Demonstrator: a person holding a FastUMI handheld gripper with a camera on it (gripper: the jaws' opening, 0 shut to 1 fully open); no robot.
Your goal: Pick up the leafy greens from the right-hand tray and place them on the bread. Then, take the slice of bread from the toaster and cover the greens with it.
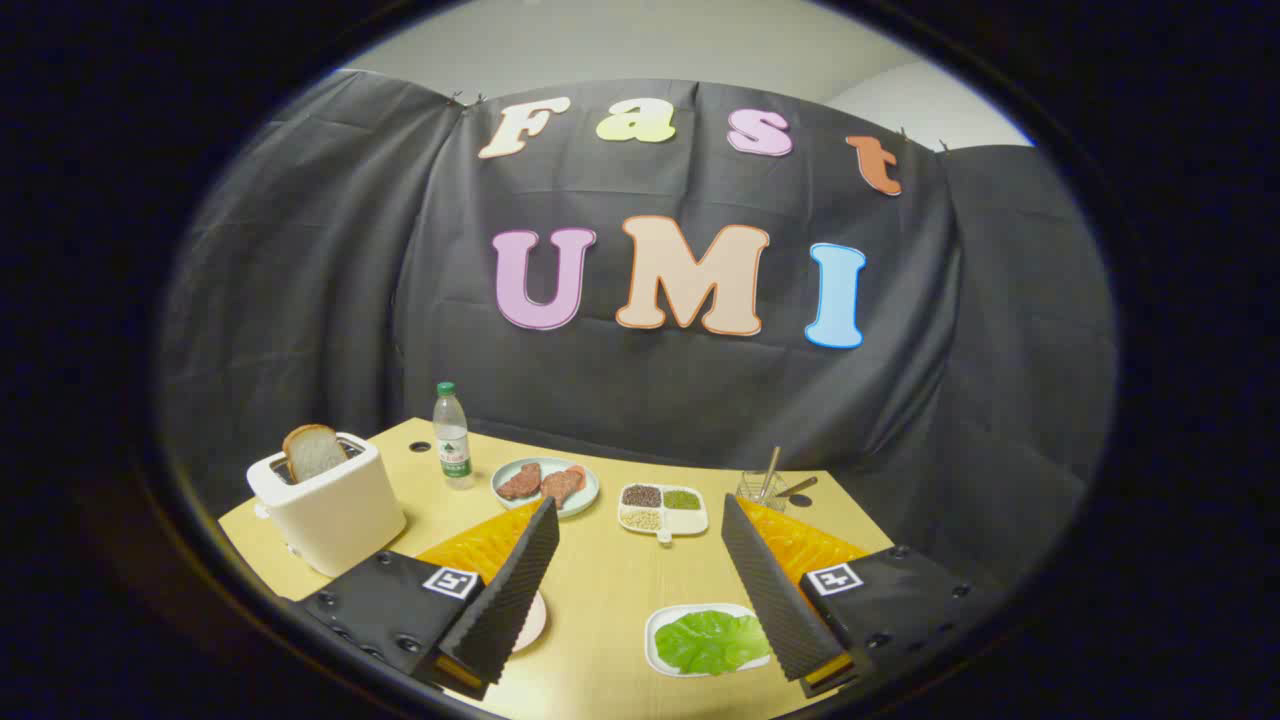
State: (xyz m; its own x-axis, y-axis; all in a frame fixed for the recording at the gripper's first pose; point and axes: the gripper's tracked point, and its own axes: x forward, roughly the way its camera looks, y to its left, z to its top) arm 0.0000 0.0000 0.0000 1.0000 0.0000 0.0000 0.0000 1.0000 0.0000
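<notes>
Your claw is wide open and holds nothing. Its two fingers have bumpy, ridged pads, and they hang above the near part of the smooth, pale wooden bench without touching anything.

The leafy greens lie flat on a small white tray with rounded corners, near the front edge of the bench. The greens look bright, crinkly and fresh. They sit between your fingers, closer to the right one, which covers the tray's right end.

A bit of a round white plate peeks out from behind your left finger. You cannot tell what is on it.

At the left corner of the bench stands a white, boxy toaster with soft rounded edges. A slice of bread with a brown crust sticks up from its slot.

Farther back is a clear plastic bottle with a green cap. Beside it is a round, pale dish with two reddish-brown pieces of meat. Next comes a white dish with sections, full of small grains. Near the far right edge is a clear glass holding utensils.
</notes>
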